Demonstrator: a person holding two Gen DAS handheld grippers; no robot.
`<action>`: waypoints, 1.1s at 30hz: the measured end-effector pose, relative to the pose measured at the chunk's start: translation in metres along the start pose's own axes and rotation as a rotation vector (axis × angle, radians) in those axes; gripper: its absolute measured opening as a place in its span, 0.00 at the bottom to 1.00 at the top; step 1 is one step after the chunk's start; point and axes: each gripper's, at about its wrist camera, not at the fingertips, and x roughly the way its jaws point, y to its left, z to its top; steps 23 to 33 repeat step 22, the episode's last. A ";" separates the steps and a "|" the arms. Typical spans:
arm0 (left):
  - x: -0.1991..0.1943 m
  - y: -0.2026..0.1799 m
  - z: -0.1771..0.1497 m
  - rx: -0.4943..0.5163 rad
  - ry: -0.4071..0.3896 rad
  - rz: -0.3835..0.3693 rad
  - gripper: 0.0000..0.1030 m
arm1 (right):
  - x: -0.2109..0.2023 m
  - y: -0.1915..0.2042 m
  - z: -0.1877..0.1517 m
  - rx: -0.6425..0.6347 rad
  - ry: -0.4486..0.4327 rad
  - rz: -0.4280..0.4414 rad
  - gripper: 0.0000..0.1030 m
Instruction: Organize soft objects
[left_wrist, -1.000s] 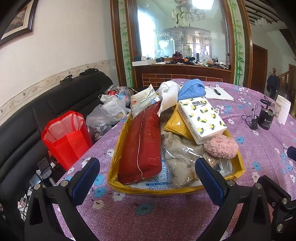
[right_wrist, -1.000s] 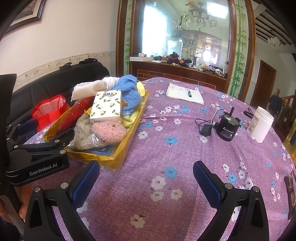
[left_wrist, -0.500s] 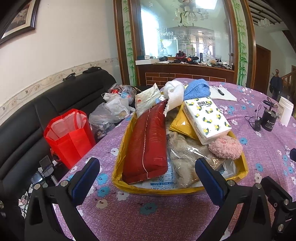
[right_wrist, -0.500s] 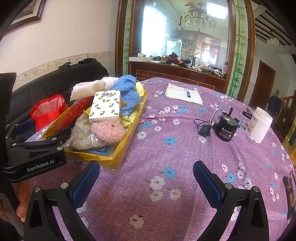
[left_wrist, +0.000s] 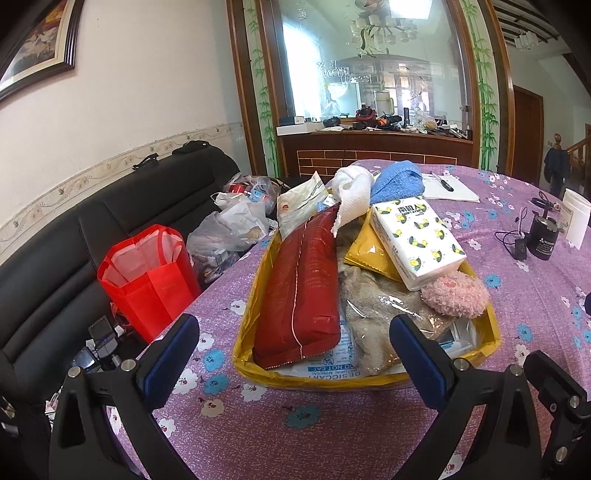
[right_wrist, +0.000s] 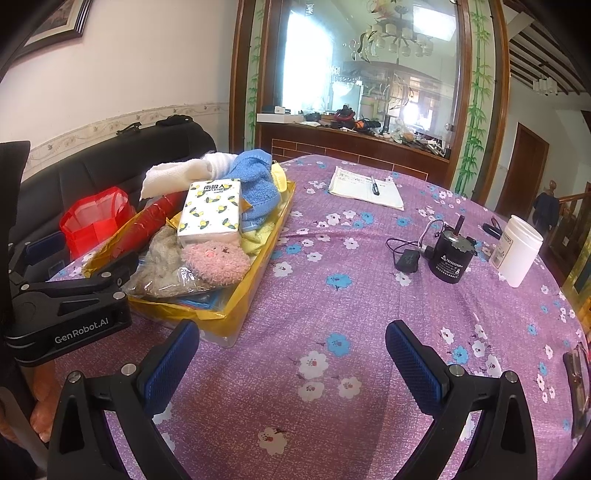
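A yellow tray (left_wrist: 255, 365) (right_wrist: 255, 291) on the purple flowered tablecloth is heaped with soft things: a long red pouch (left_wrist: 301, 280), a white tissue pack with lemon print (left_wrist: 415, 242) (right_wrist: 210, 212), a pink fluffy puff (left_wrist: 454, 295) (right_wrist: 216, 260), a blue towel (left_wrist: 399, 182) (right_wrist: 258, 181), a white cloth (left_wrist: 352, 192), a beige furry item in clear plastic (left_wrist: 373, 314). My left gripper (left_wrist: 293, 349) is open just in front of the tray's near edge. My right gripper (right_wrist: 291, 354) is open over bare tablecloth, right of the tray, holding nothing.
A black motor with cable (right_wrist: 448, 254), a white jar (right_wrist: 517, 251) and a notepad with pen (right_wrist: 365, 186) lie on the table's right and far side. A red bag (left_wrist: 147, 273) and plastic bags (left_wrist: 229, 229) sit on the black sofa at left.
Both views have shifted slightly; the left gripper has drifted a little left and back from the tray. Both grippers stay open and nothing in the tray has moved.
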 end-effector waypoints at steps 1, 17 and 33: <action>0.000 0.001 0.000 0.002 -0.001 -0.001 1.00 | 0.000 0.000 0.000 -0.001 0.001 0.000 0.99; -0.002 0.004 -0.001 -0.010 0.002 0.043 1.00 | 0.000 0.000 0.000 -0.001 0.000 -0.001 0.99; -0.007 0.003 -0.003 -0.004 -0.014 0.053 1.00 | -0.001 -0.001 -0.001 -0.001 0.002 -0.002 0.99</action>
